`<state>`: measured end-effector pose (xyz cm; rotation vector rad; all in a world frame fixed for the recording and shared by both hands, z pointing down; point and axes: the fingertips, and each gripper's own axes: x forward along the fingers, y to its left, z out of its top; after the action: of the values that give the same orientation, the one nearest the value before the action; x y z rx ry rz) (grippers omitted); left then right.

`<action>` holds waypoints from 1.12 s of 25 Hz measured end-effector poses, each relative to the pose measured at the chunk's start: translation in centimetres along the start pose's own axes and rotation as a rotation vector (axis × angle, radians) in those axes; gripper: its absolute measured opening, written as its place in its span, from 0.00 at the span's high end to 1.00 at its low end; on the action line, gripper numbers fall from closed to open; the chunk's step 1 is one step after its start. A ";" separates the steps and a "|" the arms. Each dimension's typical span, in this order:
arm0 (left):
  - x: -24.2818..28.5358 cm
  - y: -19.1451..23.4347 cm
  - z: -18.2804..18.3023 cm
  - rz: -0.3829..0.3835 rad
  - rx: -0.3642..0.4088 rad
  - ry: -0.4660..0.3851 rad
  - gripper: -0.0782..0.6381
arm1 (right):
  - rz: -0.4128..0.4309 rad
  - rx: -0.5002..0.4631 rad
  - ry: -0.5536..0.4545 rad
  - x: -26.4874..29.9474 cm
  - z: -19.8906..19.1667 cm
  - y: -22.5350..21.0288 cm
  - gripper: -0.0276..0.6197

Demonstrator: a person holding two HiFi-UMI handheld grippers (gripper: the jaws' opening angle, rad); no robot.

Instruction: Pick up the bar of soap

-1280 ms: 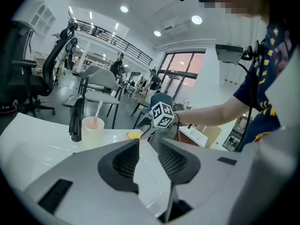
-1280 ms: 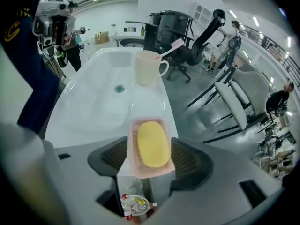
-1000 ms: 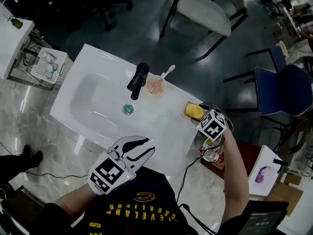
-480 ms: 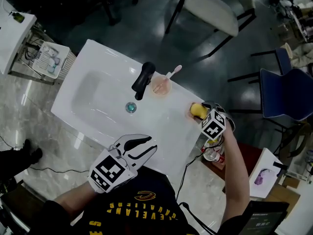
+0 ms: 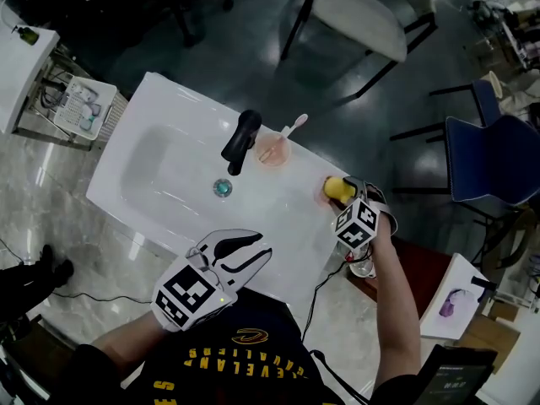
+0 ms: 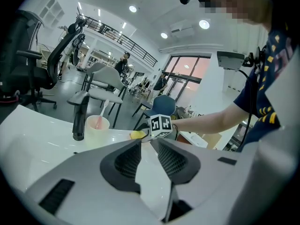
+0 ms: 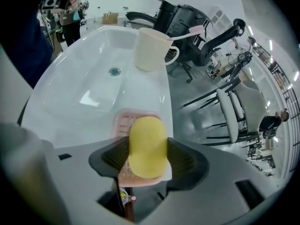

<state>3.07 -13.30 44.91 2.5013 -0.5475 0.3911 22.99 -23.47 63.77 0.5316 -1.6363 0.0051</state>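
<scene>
The yellow bar of soap lies on a pink soap dish at the right end of the white sink top. My right gripper reaches over it from the right, and its jaws are closing with the soap between the two pads. The soap still rests on the dish. From the head view the soap shows just beyond the right gripper. My left gripper hovers at the sink's near edge, open and holding nothing. In its own view the left gripper points toward the soap.
A black faucet stands behind the basin and its drain. A cream cup beside the faucet holds a pink toothbrush. A white chair and a blue chair stand beyond the sink.
My right gripper has shifted a little to the left, round the soap. My left gripper has stayed where it was.
</scene>
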 end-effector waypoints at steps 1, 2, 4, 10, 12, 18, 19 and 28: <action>0.1 -0.2 0.0 -0.003 0.001 0.001 0.73 | 0.004 0.002 0.003 0.0 0.1 0.0 0.54; 0.2 -0.3 0.1 -0.005 0.002 0.001 0.73 | 0.006 0.005 0.003 0.0 0.3 0.1 0.54; 0.2 -0.6 0.2 -0.007 0.006 0.000 0.73 | 0.007 0.013 -0.005 0.1 0.6 0.2 0.55; -0.3 -0.5 0.2 0.010 0.006 -0.005 0.73 | -0.014 0.092 -0.048 -0.2 0.5 0.0 0.55; -0.4 -0.7 0.1 0.013 -0.001 -0.002 0.73 | -0.024 0.118 -0.065 -0.6 0.4 0.0 0.55; 0.0 -1.9 -0.5 -0.007 -0.007 0.005 0.73 | -0.042 0.213 -0.136 -2.3 0.9 -0.1 0.55; 0.0 -2.1 -0.6 -0.011 -0.005 0.006 0.73 | -0.041 0.243 -0.153 -2.7 1.0 -0.1 0.55; 0.0 -3.7 -0.6 -0.030 0.002 0.008 0.73 | -0.040 0.464 -0.303 -6.7 1.2 0.6 0.55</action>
<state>4.69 -10.09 43.78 2.5059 -0.5064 0.3900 21.93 -21.10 57.43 0.9553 -1.9295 0.2934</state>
